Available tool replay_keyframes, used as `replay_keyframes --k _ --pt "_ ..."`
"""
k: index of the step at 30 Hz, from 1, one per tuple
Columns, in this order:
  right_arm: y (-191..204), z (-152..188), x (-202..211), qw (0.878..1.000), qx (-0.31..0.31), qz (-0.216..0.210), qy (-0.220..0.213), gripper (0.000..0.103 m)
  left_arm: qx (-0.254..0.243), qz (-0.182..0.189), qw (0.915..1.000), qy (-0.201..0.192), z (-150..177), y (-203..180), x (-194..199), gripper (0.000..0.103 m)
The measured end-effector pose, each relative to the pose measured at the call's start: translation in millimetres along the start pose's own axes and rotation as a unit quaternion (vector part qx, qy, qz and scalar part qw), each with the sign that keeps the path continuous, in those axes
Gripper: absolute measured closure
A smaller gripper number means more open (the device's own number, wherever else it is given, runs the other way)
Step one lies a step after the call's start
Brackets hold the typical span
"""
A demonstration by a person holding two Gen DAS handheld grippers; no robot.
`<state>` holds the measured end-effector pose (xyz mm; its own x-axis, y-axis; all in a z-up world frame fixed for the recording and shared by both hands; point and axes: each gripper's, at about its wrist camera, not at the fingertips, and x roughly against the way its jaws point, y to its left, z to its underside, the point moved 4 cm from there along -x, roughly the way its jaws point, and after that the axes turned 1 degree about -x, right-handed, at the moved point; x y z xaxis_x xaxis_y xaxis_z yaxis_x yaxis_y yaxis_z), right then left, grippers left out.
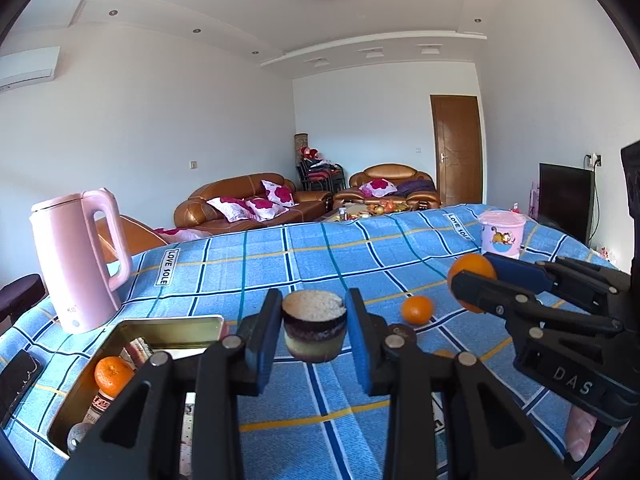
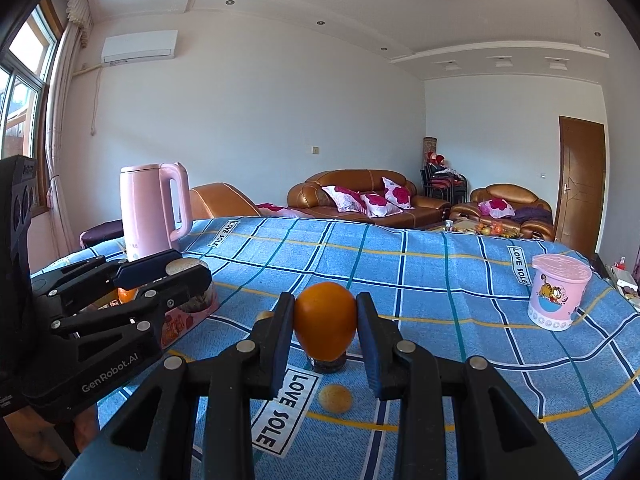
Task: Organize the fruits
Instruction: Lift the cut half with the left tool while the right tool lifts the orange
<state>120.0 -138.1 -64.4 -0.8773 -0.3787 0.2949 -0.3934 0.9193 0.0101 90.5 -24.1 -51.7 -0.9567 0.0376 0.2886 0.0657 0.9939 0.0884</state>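
Observation:
My left gripper (image 1: 314, 324) is shut on a halved purple fruit (image 1: 314, 326) with pale flesh on top, held above the blue checked cloth. It is just right of a gold tin box (image 1: 168, 330) that holds a mandarin (image 1: 112, 376). My right gripper (image 2: 325, 326) is shut on a large orange (image 2: 325, 326), lifted over the cloth; it also shows in the left wrist view (image 1: 472, 276). A small mandarin (image 1: 417, 309) lies on the cloth between the grippers. A small tan round fruit (image 2: 335, 398) and a dark fruit (image 2: 328, 364) lie under the orange.
A pink kettle (image 1: 78, 268) stands at the back left of the table. A pink lidded cup (image 2: 556, 296) stands at the right. A dark phone (image 1: 16, 380) lies left of the tin. Sofas and a door are behind.

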Motion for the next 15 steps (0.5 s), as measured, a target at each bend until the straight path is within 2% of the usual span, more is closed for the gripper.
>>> replay_keyframes --k 15 --pt "48.8 -17.6 -18.7 0.998 0.023 -0.053 0.002 0.07 0.033 -0.052 0.9979 0.02 3.8 53.7 8.3 0.069"
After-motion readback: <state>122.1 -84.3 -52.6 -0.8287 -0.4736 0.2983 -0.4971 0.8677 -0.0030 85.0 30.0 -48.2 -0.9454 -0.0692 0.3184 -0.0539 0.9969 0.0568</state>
